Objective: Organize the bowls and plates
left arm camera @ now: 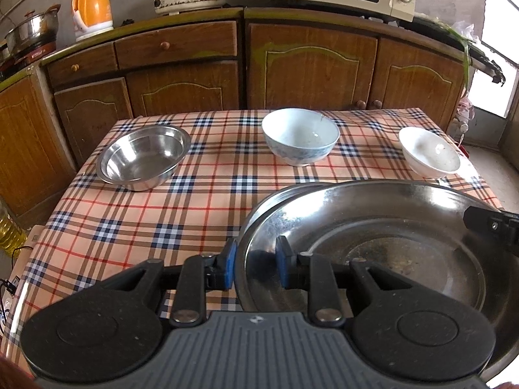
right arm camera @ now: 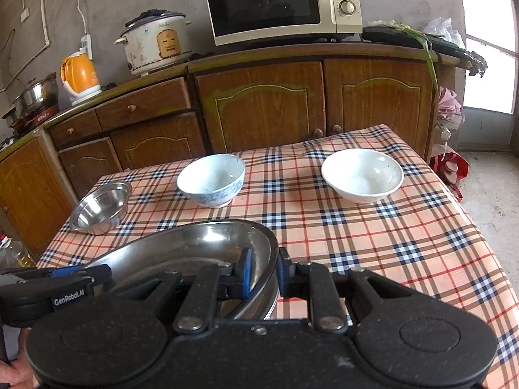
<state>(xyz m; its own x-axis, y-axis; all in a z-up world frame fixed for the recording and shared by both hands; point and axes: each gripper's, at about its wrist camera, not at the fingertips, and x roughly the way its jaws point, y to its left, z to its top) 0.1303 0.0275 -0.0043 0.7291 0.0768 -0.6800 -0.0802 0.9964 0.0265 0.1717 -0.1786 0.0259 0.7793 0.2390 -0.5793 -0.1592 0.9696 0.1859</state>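
1. Both grippers pinch one steel plate (left arm camera: 373, 227) at the table's (left arm camera: 129, 227) near edge — left gripper (left arm camera: 256, 264) on its left rim, right gripper (right arm camera: 264, 274) opposite.
2. Risk: uneven hands could tilt it, slipping thin metal from the pads.
3. Steel bowl (left arm camera: 144, 155), patterned bowl (left arm camera: 300, 134) and white bowl (left arm camera: 429, 152) look empty.

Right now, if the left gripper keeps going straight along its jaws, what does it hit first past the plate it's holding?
Probably bare tablecloth. The left gripper is clamped on the steel plate and points between the steel bowl and the blue-patterned bowl; depth is uncertain.
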